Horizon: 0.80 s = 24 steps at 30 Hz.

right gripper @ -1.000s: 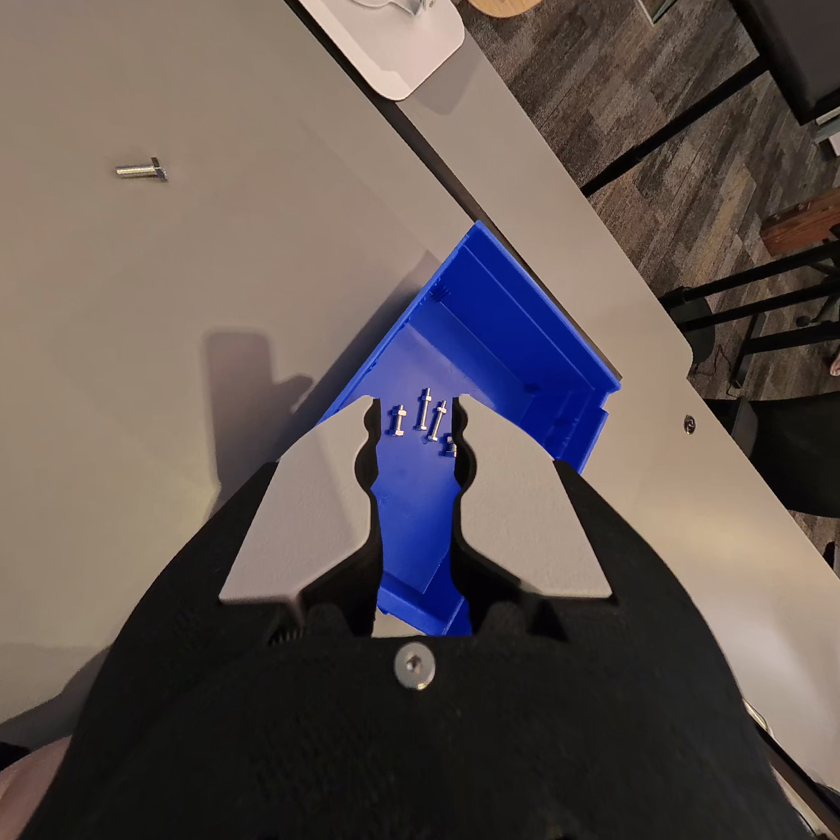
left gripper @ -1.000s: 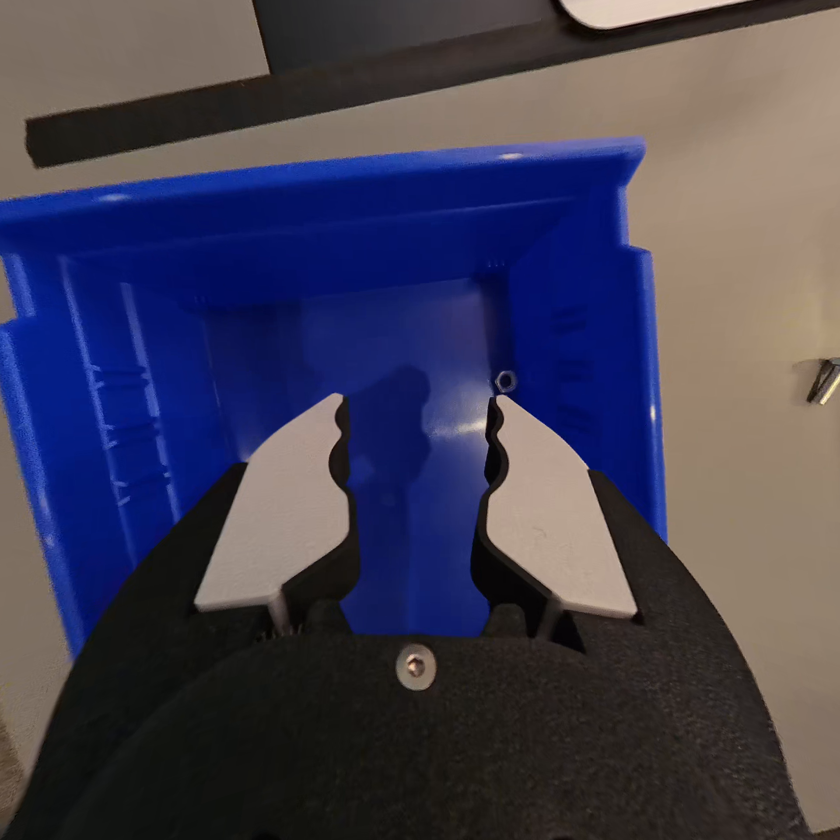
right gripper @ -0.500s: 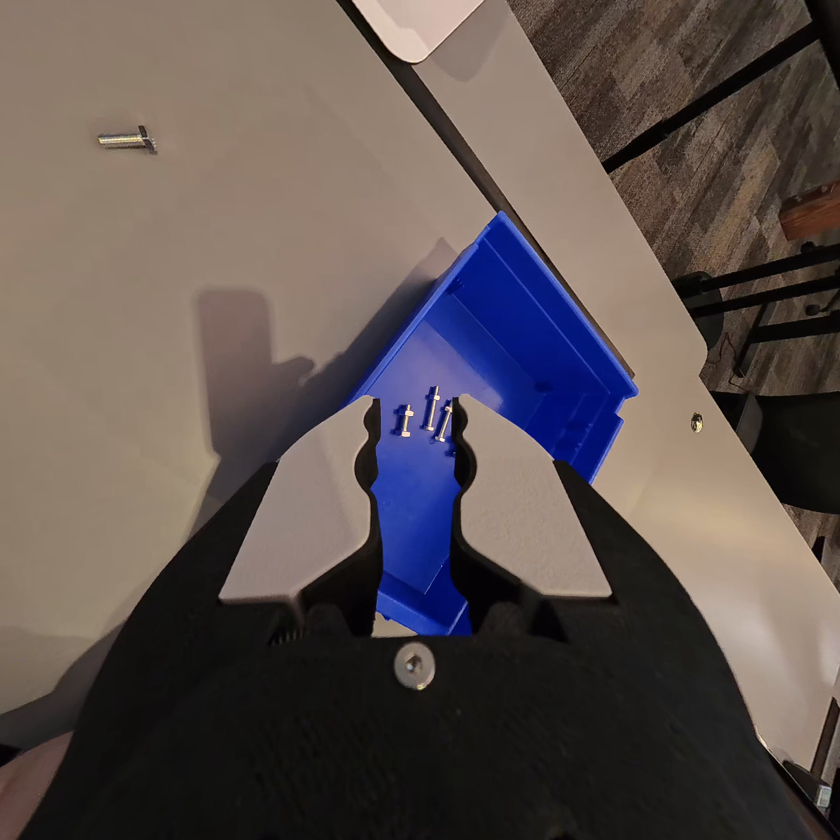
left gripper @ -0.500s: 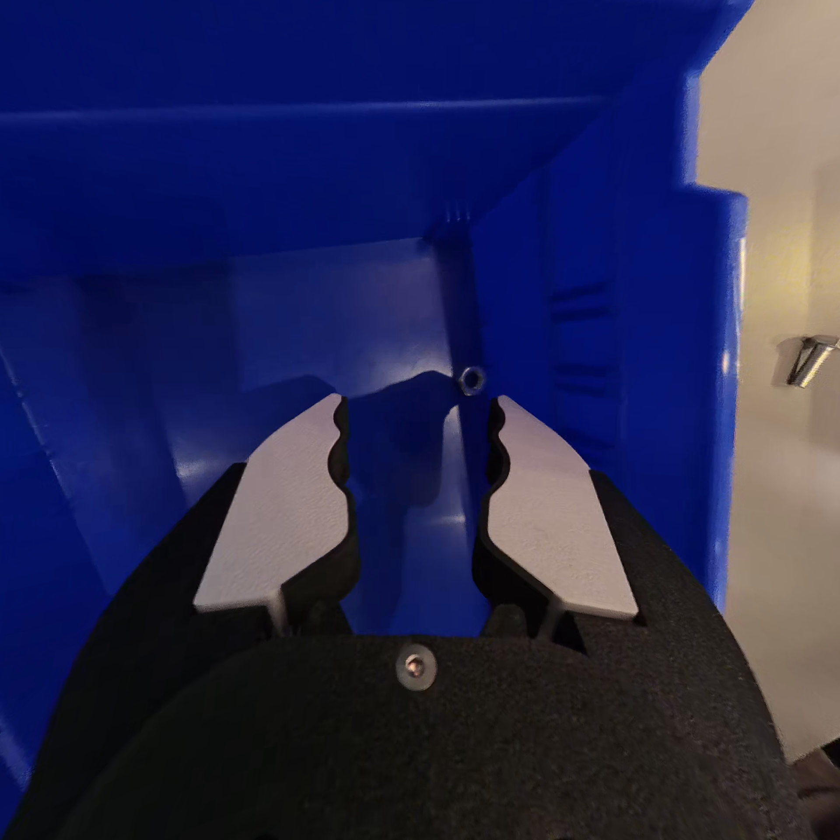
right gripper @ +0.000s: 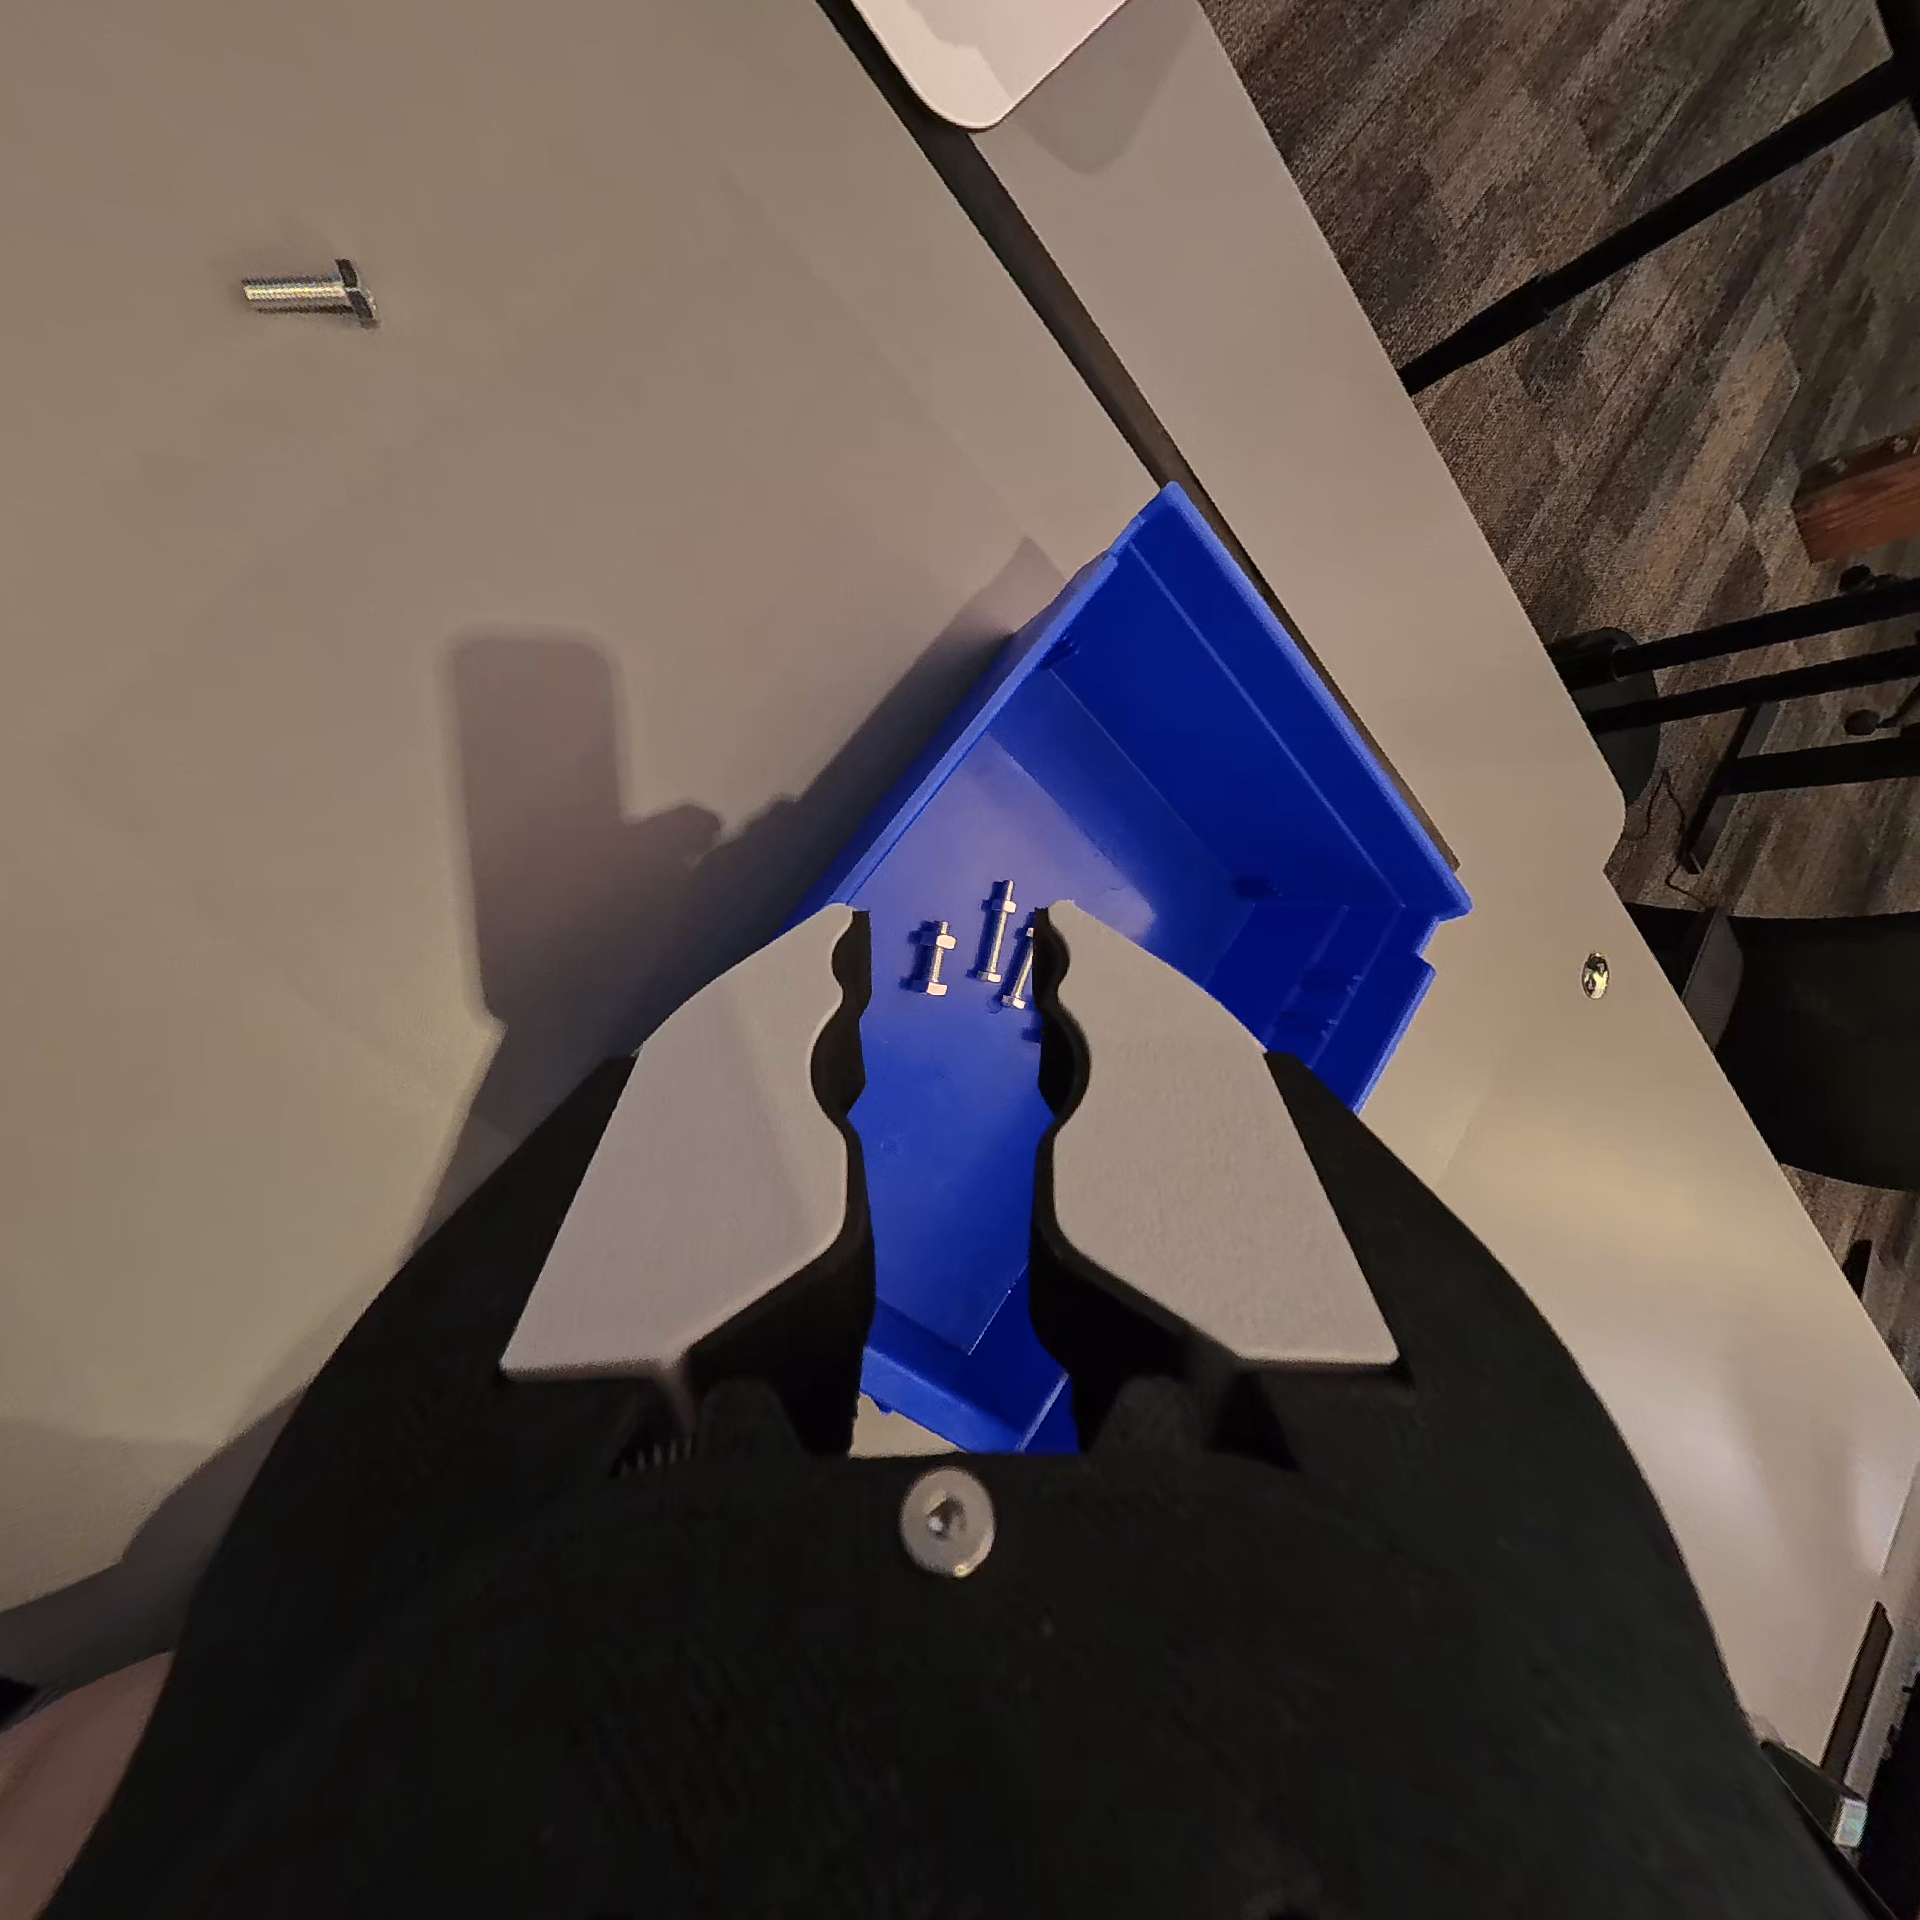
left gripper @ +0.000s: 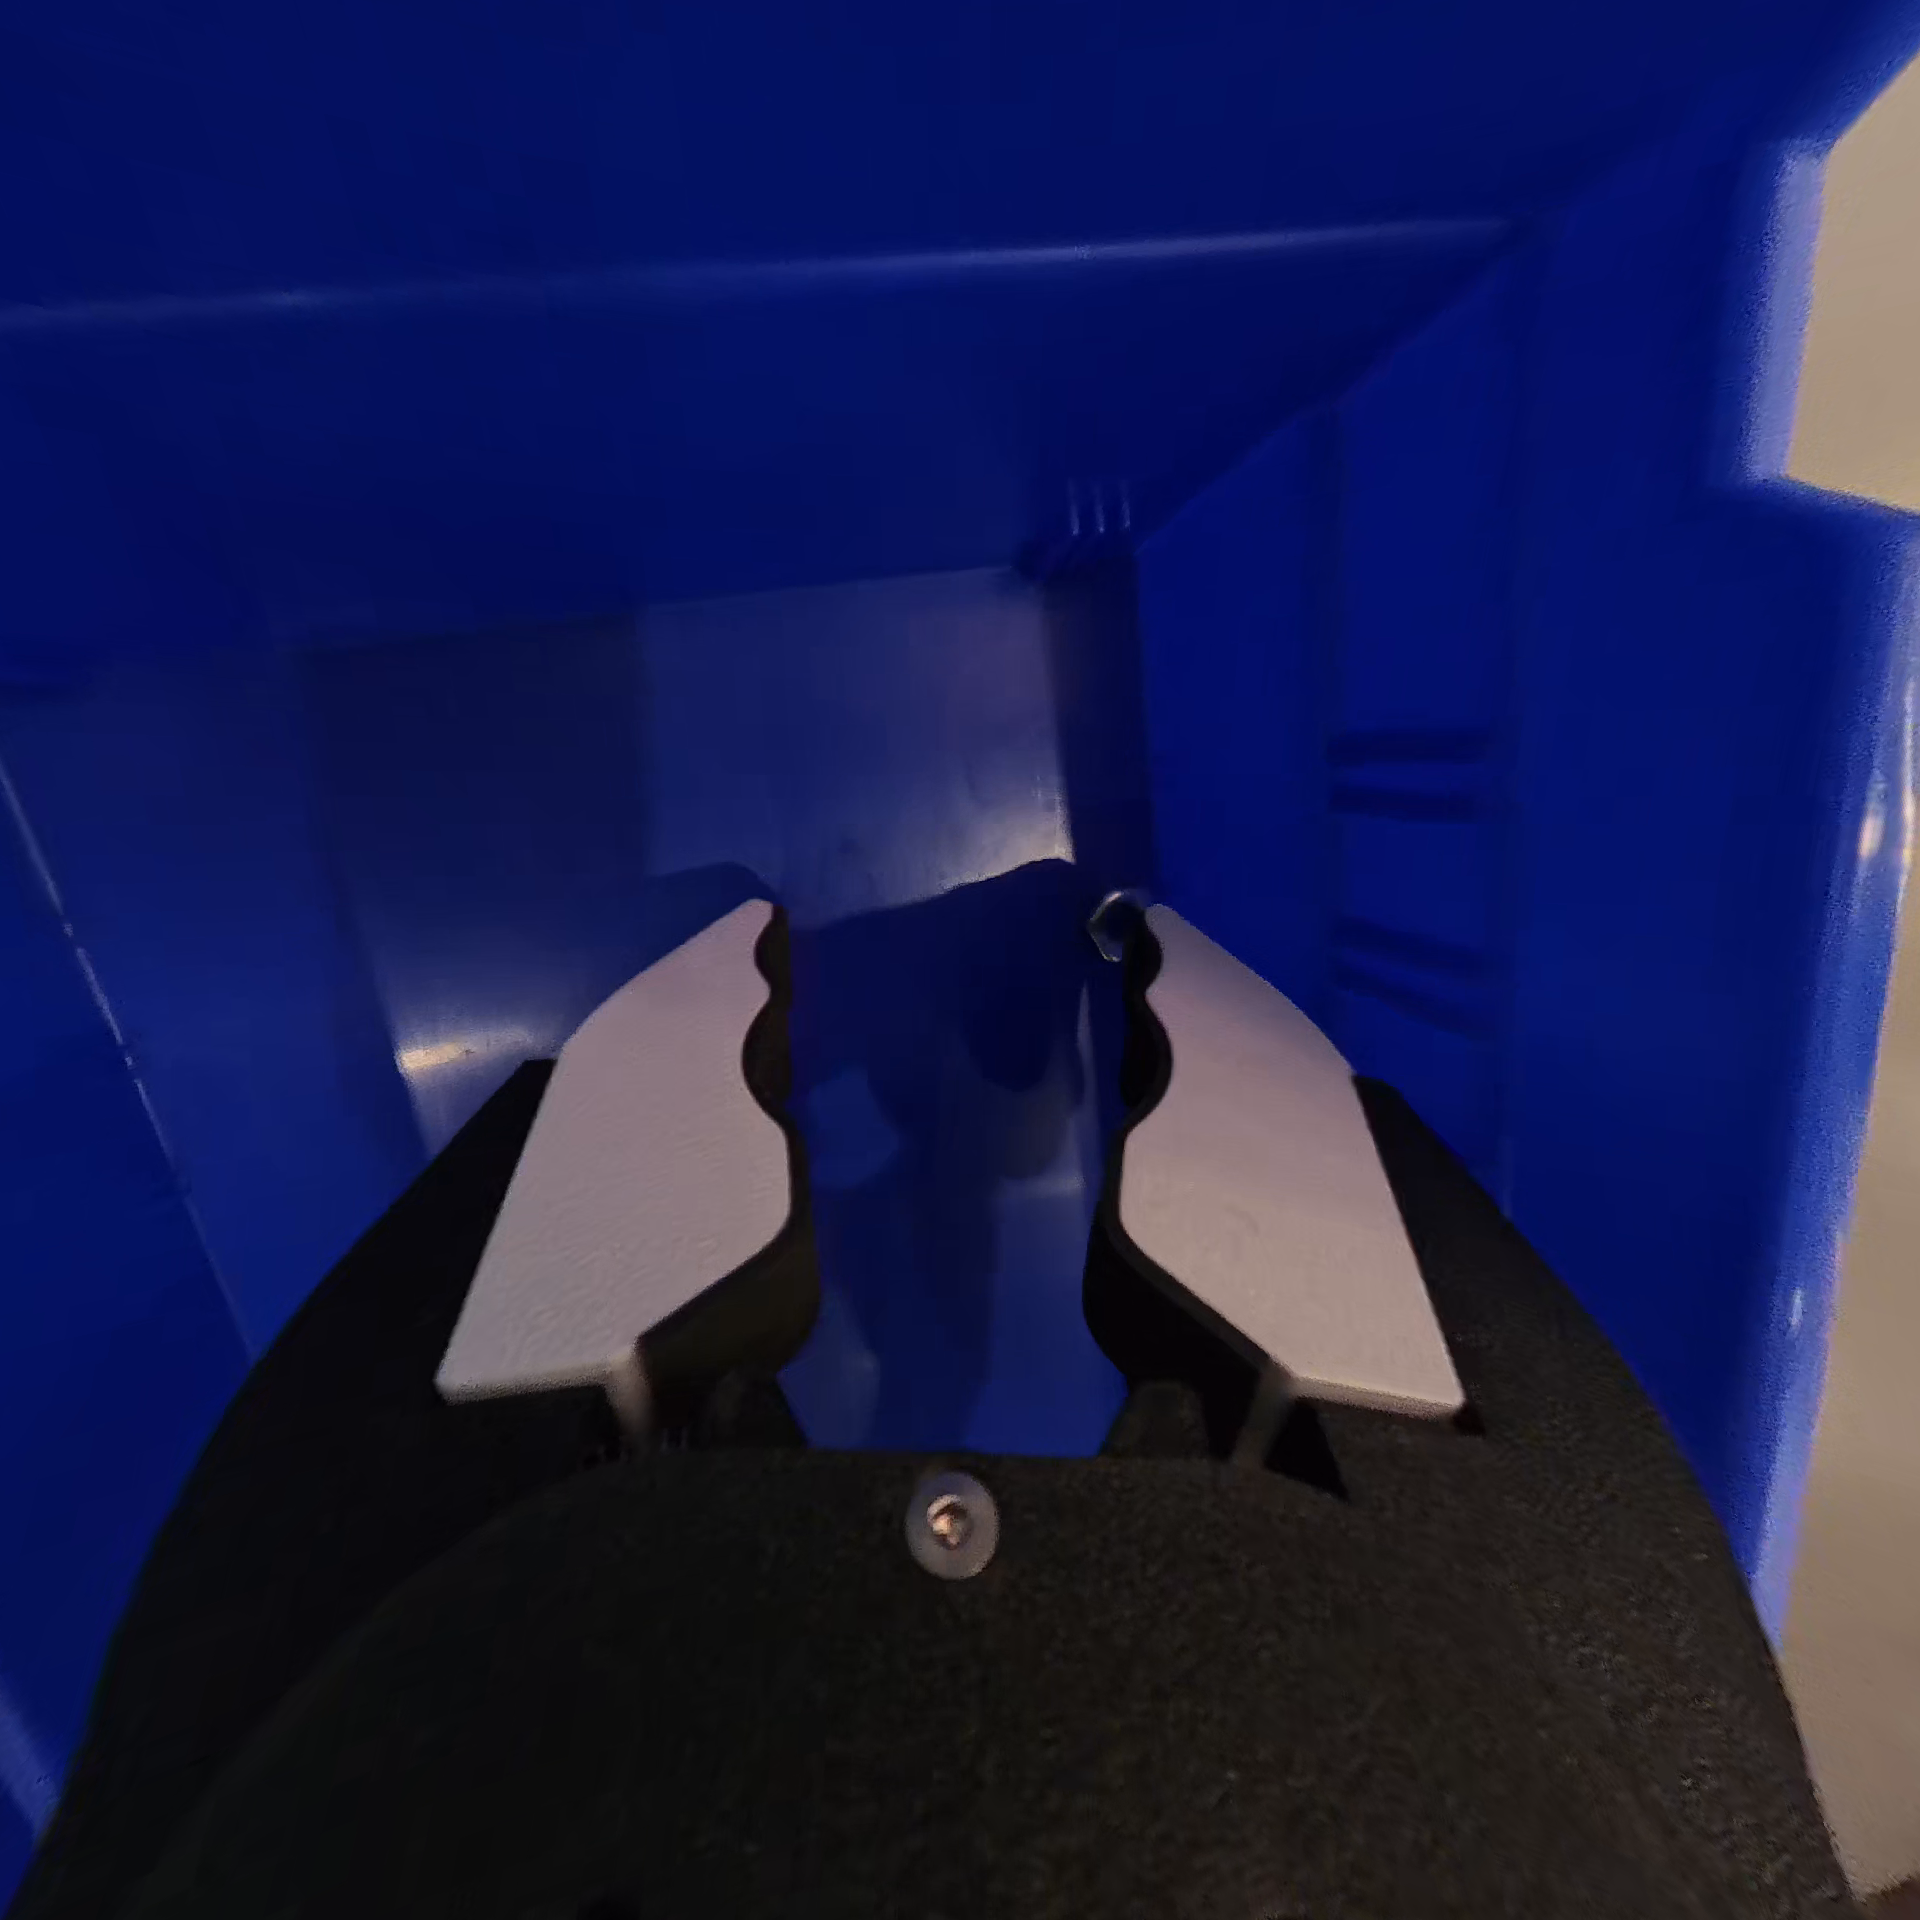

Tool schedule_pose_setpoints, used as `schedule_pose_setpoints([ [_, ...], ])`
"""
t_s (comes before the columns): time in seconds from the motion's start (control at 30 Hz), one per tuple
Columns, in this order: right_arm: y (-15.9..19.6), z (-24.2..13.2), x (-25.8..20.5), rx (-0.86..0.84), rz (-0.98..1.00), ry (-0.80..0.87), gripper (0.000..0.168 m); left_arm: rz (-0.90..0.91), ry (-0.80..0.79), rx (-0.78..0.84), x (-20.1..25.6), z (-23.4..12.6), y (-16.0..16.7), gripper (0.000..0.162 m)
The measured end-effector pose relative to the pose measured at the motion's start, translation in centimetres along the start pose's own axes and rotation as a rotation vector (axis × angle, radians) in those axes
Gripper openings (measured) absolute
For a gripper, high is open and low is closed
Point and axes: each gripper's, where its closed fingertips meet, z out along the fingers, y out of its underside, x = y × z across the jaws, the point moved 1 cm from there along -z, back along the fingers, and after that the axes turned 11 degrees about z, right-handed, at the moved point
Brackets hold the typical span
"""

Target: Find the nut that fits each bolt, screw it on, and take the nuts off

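Small silver nut on bin floor; bolts lying flat.

Your left tool points forward and somewhat down, its two grey fingers spread apart with a clear gap between the dark wavy pads; nothing sits gripped between them, though the tip of its right-hand finger lies right against something small and metallic. Your right tool looks steeply down from higher up, fingers likewise parted with a narrower gap and gripping nothing. A bit of your hand shows at the lower left edge of the right wrist view
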Motion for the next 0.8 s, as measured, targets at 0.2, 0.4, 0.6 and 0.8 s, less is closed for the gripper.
schedule_pose_setpoints([
  [0.2,0.0,0.1,-0.2,-0.008,-0.013,-0.004,0.031,0.039,-0.044,-0.022,-0.1,0.2,0.0,0.06],
  [0.4,0.2,0.2,-0.3,-0.02,-0.022,-0.006,0.031,0.046,-0.053,-0.034,-0.2,0.2,0.1,0.059],
  [0.6,0.2,0.1,-0.4,-0.015,-0.027,-0.011,0.031,0.058,-0.092,-0.038,-0.4,0.2,0.2,0.061],
  [0.8,0.3,0.1,-0.6,-0.018,-0.038,-0.017,0.031,0.067,-0.134,-0.095,-1.4,-0.5,1.3,0.063],
])
